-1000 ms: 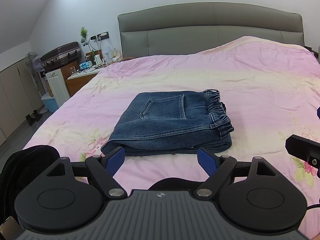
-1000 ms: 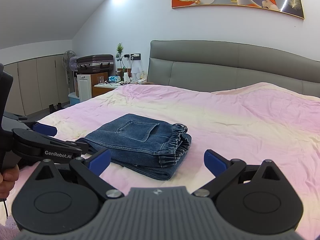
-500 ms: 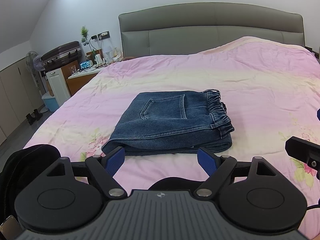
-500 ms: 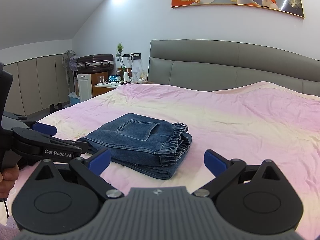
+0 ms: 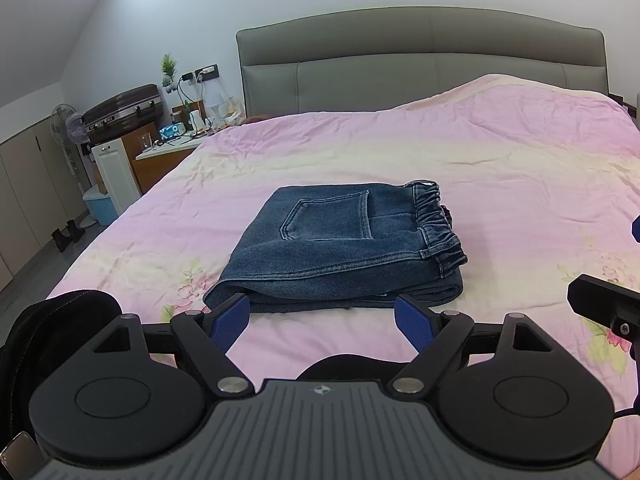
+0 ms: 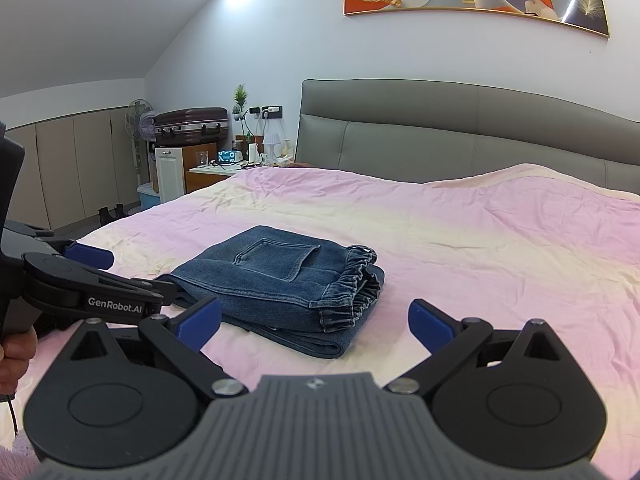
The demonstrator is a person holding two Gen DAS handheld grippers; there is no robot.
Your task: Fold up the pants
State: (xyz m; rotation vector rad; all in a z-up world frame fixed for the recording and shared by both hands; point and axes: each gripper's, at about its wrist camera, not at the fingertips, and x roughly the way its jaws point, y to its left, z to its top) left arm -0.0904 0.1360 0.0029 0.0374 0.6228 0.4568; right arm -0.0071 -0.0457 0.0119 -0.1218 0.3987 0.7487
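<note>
Left wrist view: blue jeans (image 5: 340,248) are lying folded in a compact stack on the pink bedsheet (image 5: 500,168), back pocket up, elastic waistband toward the right. The left gripper (image 5: 322,316) is hovering at the near edge of the stack, jaws spread wide, holding nothing.

Right wrist view: the right gripper (image 6: 314,318) is also sitting with jaws spread and nothing between them, near the stack's corner. The jeans are lying ahead and left. Grey headboard (image 6: 460,136) behind; suitcase (image 6: 191,124) at left.
</note>
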